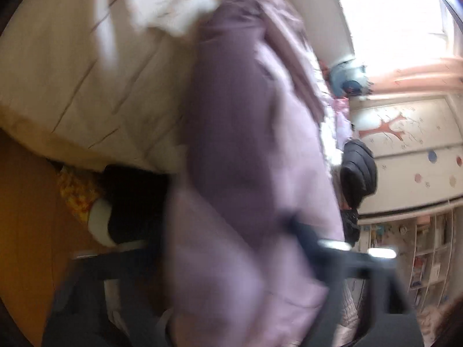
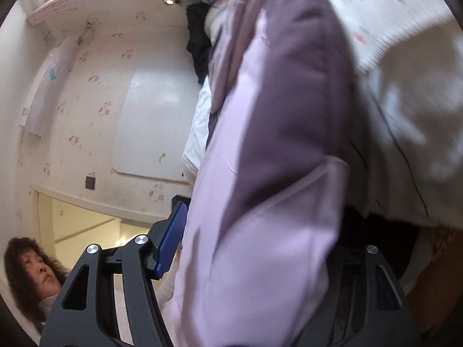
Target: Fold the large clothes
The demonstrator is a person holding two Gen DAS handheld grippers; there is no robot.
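A large lilac padded garment (image 1: 254,150) fills the middle of the left wrist view, blurred, hanging lifted beside the bed. My left gripper (image 1: 231,248) is mostly covered by it; one dark finger (image 1: 324,248) shows at its right side, and the cloth runs between the fingers. In the right wrist view the same garment (image 2: 269,173) hangs between the fingers of my right gripper (image 2: 249,240). The blue pad of its left finger (image 2: 170,240) presses against the cloth; the right finger (image 2: 373,274) is partly hidden behind it.
A cream quilted bed (image 1: 86,81) lies to the left, with a flowered white cover (image 2: 390,8) on it. A black puffy jacket (image 1: 358,173) and other clothes lie on the bed's far end. Wooden floor (image 1: 26,231) is below. A person's head (image 2: 34,266) is at lower left.
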